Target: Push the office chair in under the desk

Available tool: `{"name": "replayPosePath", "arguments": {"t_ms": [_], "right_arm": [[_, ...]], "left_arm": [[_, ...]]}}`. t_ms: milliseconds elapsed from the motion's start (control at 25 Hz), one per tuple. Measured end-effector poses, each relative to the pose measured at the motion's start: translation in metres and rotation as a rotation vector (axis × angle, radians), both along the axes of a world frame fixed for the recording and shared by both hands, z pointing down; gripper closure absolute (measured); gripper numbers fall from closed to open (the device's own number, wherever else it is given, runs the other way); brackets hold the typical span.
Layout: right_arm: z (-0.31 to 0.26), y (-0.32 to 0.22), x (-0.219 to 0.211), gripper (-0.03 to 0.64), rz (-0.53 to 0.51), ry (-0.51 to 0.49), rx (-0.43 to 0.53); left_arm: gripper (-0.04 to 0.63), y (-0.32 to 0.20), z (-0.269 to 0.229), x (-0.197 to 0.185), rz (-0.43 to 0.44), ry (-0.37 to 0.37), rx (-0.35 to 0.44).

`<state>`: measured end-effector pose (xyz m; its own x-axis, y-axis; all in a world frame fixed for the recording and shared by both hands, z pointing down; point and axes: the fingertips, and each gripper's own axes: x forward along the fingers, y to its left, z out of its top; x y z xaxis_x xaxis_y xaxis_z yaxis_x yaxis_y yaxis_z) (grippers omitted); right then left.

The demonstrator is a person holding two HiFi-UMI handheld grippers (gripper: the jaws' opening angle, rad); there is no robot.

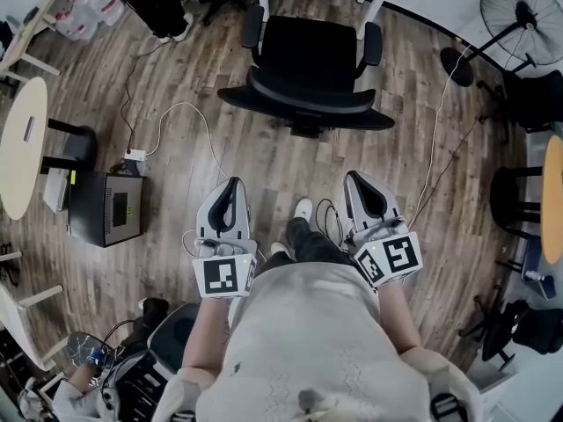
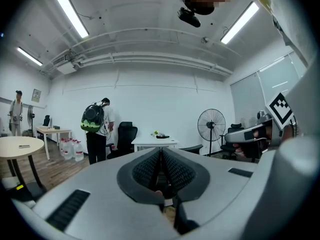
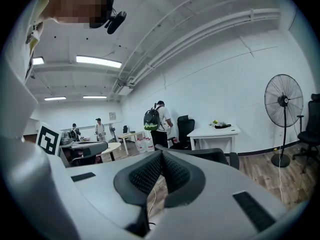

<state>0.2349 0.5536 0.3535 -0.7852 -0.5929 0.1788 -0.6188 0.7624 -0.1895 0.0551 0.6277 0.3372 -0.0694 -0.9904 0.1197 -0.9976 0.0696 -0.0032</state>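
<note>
Nearest to me, the person stands on the wooden floor (image 1: 176, 262) with a tool in each hand, both held out roughly level. The left claw (image 1: 231, 185) is clenched tight, pads pressed together with nothing between them. The right claw (image 1: 355, 178) is the same: clamped shut and empty. Both point ahead at the office chair (image 1: 308, 77), one towards each side of its back, but neither touches it. There's bare floor between the tips and the backrest.

Off to the left, near the person, a black box (image 1: 106, 207) sits on the floor, with a round table (image 1: 22, 143) just beyond it. Over in the far right corner stands a fan (image 1: 526, 9).

Now the chair itself. It's in the middle of the room, well apart from both claws, back turned to the person and seat facing the white desk (image 3: 217, 131) by the far wall. Its front edge looks close to the desk legs, yet the seat and armrests are all out in the open, so I'd say it isn't tucked in at all. Further left along that far wall, someone with a backpack (image 2: 95, 121) stands facing away.

So here's how it stands: the approach is lined up, but contact is not yet made. By my reckoning the whole push is left to do. The claws need to go onto the backrest, then roll the chair forward until the seat slides under the desk.
</note>
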Motion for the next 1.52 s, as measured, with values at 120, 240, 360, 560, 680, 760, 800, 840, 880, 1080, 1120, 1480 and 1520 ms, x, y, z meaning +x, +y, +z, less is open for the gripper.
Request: {"name": "replayPosePath", "arguments": {"t_ms": [120,240,360,560,680,760,800,840,880,1080,1120,1480,1520], "right_arm": [[-0.003,-0.024,0.001,0.606,-0.008,0.001,0.005],[-0.004,-0.046,0.005,0.606,-0.018,0.005,0.009],[-0.002,-0.068,0.012,0.606,-0.028,0.021,0.016],[0.008,-0.102,0.024,0.606,-0.057,0.064,0.023],[0.013,-0.113,0.026,0.599,-0.081,0.12,0.03],[0.015,-0.116,0.024,0.589,-0.093,0.16,0.043],[0.015,-0.118,0.021,0.586,-0.099,0.18,0.054],[0.015,-0.121,0.017,0.585,-0.106,0.197,0.066],[0.016,-0.124,0.013,0.583,-0.112,0.212,0.077],[0.019,-0.137,-0.001,0.569,-0.118,0.274,0.08],[0.019,-0.14,-0.004,0.568,-0.114,0.284,0.082],[0.023,-0.151,-0.025,0.528,-0.099,0.414,0.134],[0.026,-0.15,-0.027,0.519,-0.108,0.442,0.139]], "left_arm": [[0.568,-0.022,-0.001,0.004,-0.001,-0.011,-0.004],[0.568,-0.043,-0.004,0.011,0.001,-0.015,-0.004],[0.568,-0.065,-0.005,0.022,0.012,-0.031,-0.001],[0.568,-0.099,0.002,0.037,0.023,-0.048,-0.015],[0.566,-0.113,0.004,0.043,0.05,-0.061,-0.027],[0.566,-0.12,0.004,0.044,0.075,-0.092,-0.036],[0.566,-0.124,0.004,0.042,0.085,-0.105,-0.039],[0.565,-0.129,0.004,0.039,0.093,-0.114,-0.041],[0.565,-0.135,0.004,0.036,0.102,-0.118,-0.043],[0.546,-0.161,0.009,0.028,0.17,-0.154,-0.054],[0.54,-0.166,0.01,0.026,0.187,-0.171,-0.058],[0.455,-0.198,0.027,0.024,0.41,-0.347,-0.132],[0.445,-0.199,0.032,0.026,0.444,-0.377,-0.15]]}}
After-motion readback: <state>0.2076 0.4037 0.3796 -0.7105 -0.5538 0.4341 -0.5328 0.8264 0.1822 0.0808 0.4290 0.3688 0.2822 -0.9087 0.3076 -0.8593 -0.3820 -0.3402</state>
